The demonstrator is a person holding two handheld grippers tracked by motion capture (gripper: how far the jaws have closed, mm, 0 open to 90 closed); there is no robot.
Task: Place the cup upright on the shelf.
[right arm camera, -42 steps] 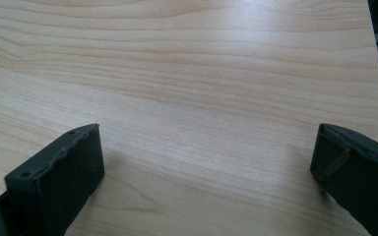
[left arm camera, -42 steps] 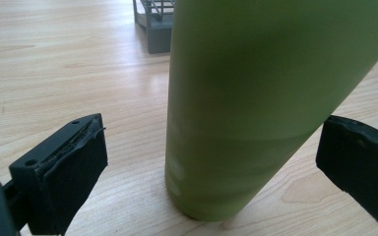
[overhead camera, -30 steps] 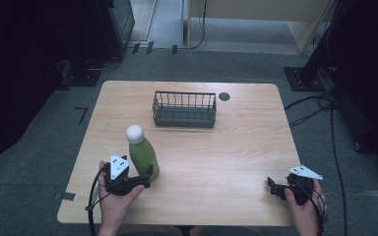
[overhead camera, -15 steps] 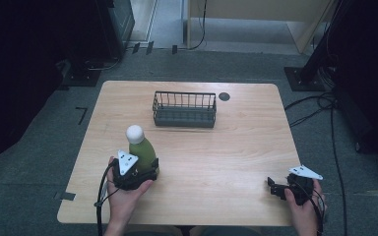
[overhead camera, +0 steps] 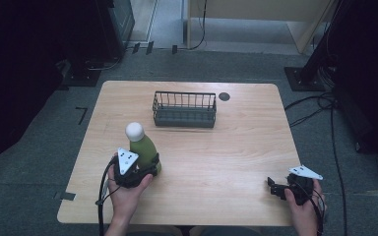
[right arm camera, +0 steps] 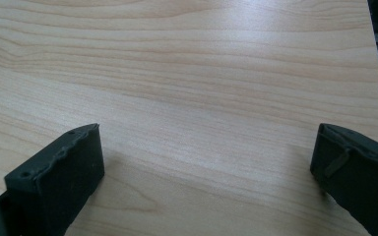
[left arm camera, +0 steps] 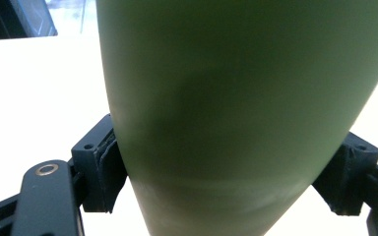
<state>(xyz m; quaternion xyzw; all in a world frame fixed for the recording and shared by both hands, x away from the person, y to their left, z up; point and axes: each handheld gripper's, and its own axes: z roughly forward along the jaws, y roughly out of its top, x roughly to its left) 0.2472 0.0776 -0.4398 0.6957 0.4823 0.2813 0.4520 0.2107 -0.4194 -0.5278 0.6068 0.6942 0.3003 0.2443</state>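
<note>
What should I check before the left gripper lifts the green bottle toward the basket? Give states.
1. Left gripper astride the green bottle, pads on both sides in the left gripper view: ok.
2. Firm clamp on the bottle: cannot tell; pads look to be touching, pressure unknown.
3. Bottle upright, white cap on top: ok.
4. Wire basket free of items: looks ok from the high view.
5. Table between bottle and basket unobstructed: ok.
6. Right gripper open, off at the near right corner: ok.
</note>
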